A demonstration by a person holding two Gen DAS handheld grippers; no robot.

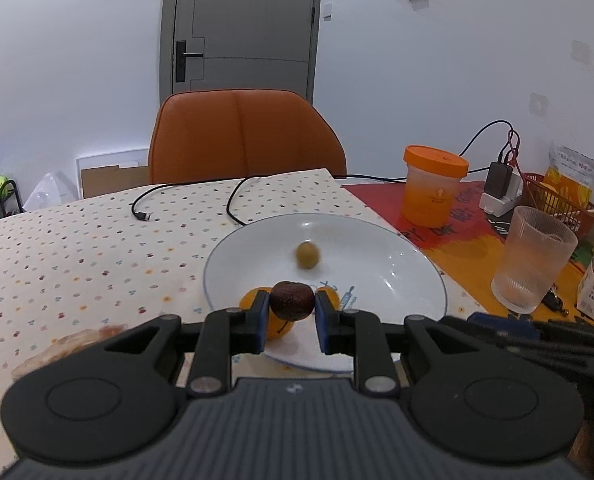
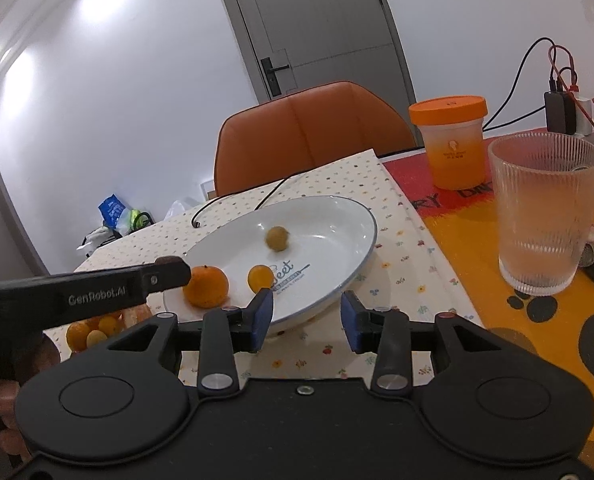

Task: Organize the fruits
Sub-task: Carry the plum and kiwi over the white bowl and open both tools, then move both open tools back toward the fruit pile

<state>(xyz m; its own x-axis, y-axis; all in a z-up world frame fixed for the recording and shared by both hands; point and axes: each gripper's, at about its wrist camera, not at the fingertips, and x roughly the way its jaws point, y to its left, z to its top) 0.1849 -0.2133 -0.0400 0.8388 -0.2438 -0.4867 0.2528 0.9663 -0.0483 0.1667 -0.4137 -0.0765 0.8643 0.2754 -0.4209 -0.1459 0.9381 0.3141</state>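
Left claw [image 1: 291,307] pinching small, light, wrinkled dark fruit [image 1: 292,300] sideways above plate [image 1: 417,264]; right claw [image 2: 307,314] wide, empty.

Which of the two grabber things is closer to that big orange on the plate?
Left. The left gripper, holding a dark red fruit, hangs right over the big orange. The right gripper sits open off the plate's near rim.
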